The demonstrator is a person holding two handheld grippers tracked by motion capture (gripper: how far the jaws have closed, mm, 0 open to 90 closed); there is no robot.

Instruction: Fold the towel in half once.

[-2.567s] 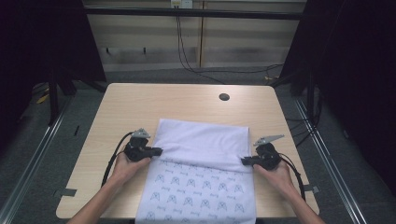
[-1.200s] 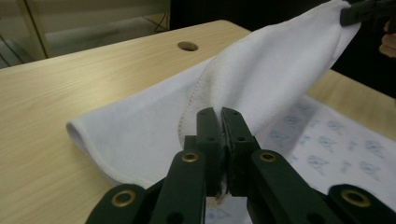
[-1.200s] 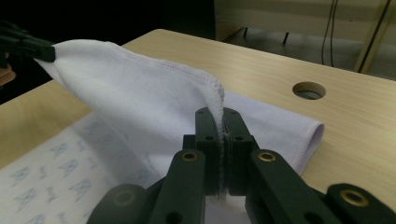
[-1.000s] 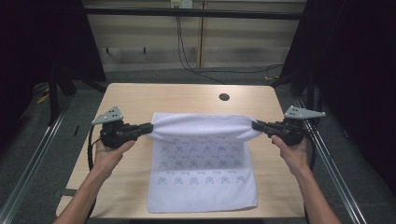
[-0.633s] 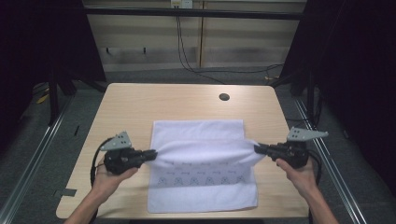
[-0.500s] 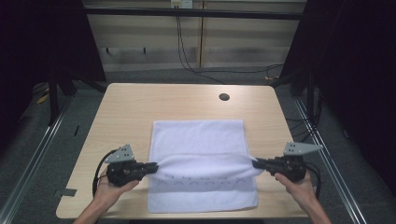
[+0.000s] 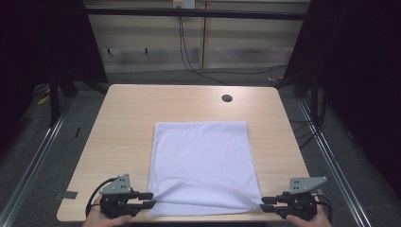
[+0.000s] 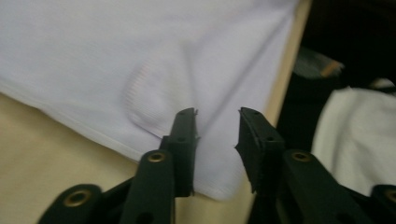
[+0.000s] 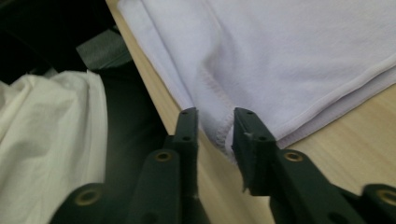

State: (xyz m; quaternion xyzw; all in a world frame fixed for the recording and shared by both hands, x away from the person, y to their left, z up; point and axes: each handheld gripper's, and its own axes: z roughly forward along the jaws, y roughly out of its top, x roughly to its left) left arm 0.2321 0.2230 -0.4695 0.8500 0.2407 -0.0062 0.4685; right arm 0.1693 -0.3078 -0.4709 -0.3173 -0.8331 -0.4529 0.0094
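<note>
You are finishing fold: white cloth [image 7: 201,163] lying folded at table's [image 7: 123,123] near edge. Left gripper [image 7: 147,199] and right gripper [image 7: 267,204] jaws have just been opening, corners probably slipping free between them. Next: backing both grippers off without dragging cloth.

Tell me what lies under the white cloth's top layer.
Under the white cloth, a second layer of it shows along the near edge, on the table. Anything else beneath is covered.
</note>
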